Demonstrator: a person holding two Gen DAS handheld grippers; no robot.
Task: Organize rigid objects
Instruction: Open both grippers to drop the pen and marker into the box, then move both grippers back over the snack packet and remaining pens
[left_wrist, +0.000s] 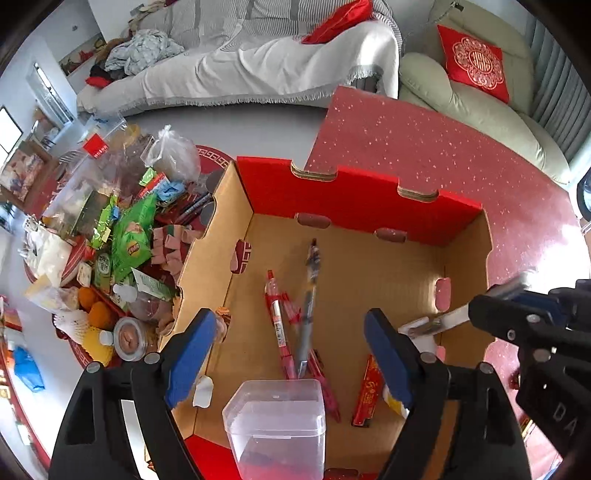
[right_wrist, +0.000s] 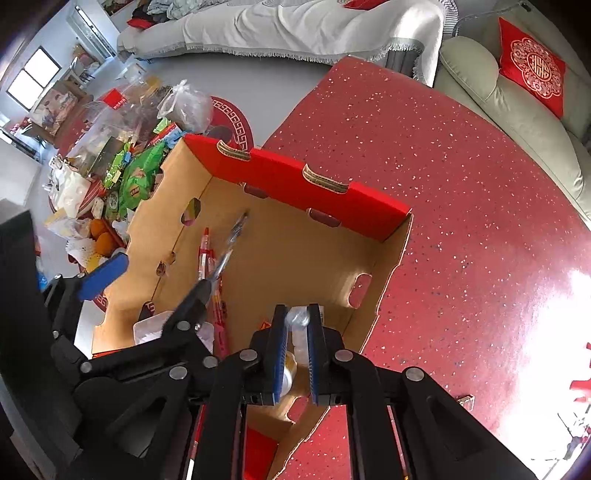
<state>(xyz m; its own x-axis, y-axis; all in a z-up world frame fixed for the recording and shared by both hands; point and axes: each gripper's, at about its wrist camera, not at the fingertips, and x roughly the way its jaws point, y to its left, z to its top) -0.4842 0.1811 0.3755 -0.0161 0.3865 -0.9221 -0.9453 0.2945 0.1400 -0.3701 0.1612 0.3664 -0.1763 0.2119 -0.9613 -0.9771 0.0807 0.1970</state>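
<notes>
Lengthwise, grey pen toward box's far wall

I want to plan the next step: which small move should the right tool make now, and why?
Probably lower it a little and open it. The right tool is shut on a small clear bottle above the cardboard box, where pens already lie. The left tool is open and holds nothing.

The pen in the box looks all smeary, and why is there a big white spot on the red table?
Left wrist view: the dark pen is streaked by motion blur, while the red pen beside it stays sharp. Right wrist view: the same smear, and bright light glares off the shiny red table, washing it white. In both views the fisheye lens bends the cardboard box edges and darkens the corners.
</notes>
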